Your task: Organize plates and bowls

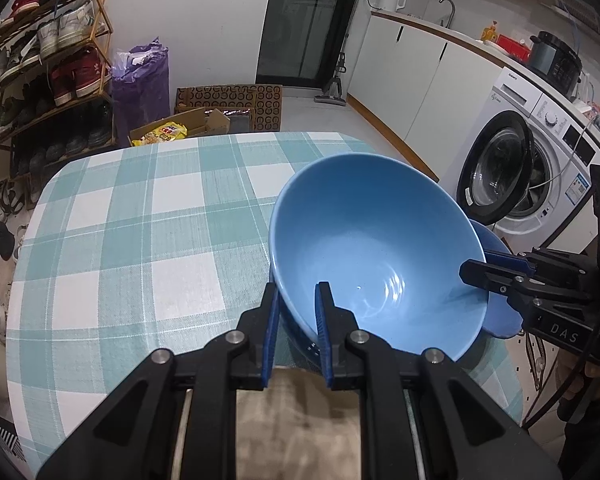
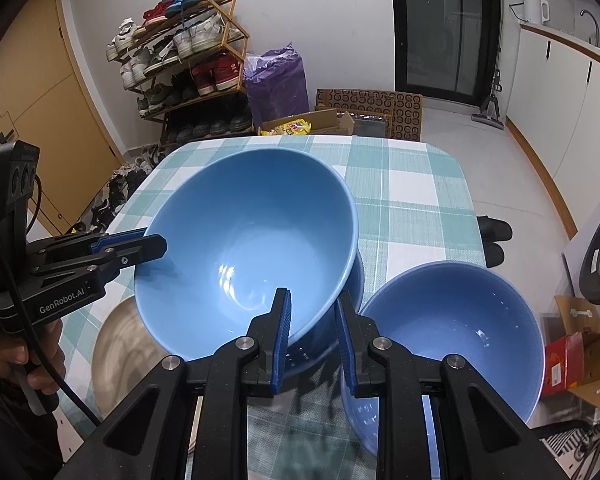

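Both grippers clamp the big light-blue bowl by opposite rim edges, carried tilted over the checked table.
Left gripper pinches near-left rim, right gripper near-right; two-point hold likely steadies it. Both point steeply down. Smaller blue bowl sits just right, maybe stacking target.

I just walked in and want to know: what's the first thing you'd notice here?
The big light blue bowl in the middle, tilted above the checked tablecloth, with the left tongs and right tongs each pinching its rim. Beside it, at the table's right edge, sits a darker blue bowl.
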Tool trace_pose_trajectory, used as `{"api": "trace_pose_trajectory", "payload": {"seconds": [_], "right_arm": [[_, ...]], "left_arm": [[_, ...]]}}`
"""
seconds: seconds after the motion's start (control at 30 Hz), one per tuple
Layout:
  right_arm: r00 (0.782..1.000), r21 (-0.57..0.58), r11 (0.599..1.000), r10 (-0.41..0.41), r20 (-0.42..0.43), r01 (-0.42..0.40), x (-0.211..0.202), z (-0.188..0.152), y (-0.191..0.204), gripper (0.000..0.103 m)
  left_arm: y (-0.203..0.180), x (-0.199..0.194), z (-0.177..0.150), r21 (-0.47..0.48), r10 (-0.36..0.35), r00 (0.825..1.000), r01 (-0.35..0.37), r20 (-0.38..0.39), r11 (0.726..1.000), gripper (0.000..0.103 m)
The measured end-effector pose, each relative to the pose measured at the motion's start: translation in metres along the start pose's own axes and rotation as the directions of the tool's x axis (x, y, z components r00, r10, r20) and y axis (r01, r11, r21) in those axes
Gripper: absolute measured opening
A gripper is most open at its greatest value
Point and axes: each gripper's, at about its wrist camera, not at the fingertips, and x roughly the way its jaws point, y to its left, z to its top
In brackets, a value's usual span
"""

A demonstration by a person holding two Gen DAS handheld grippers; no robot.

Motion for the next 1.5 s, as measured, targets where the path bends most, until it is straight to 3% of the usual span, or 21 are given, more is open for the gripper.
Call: {"api": "trace_pose_trajectory", "payload": {"seconds": [1.5], "right_arm": [[0.996, -0.018, 0.999, -0.043, -0.072, 0.041, 0.022, -0.014, -0.001, 0.022]], "left_arm": [[-0.004, 0.022, -0.011, 0.042, 0.052, 0.997, -0.050, -0.051, 0.998, 0.016]]}}
